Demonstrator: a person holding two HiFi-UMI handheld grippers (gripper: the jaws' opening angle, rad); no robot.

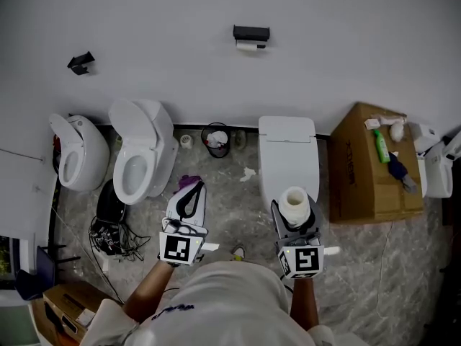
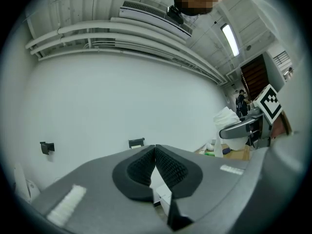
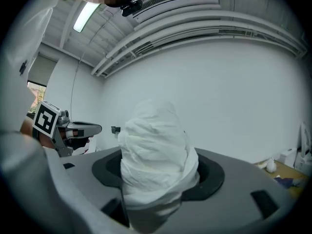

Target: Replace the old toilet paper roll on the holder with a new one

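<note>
Right gripper view shows a toilet paper roll (image 3: 156, 150) clamped in right hand-held gripper (image 3: 159, 173).

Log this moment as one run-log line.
left gripper: shut, empty | right gripper: shut on toilet paper roll | wall holder: ahead, not yet reached

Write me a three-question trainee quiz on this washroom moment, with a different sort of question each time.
1. True or false: the right hand-held gripper is closed on the toilet paper roll.
2. The left hand-held gripper has its jaws: A) shut with nothing between them; B) wide open; C) clamped on a bottle.
3. Fill in: the green bottle lies on top of the ___.

Key: 1 true; 2 A; 3 cardboard box.
</note>
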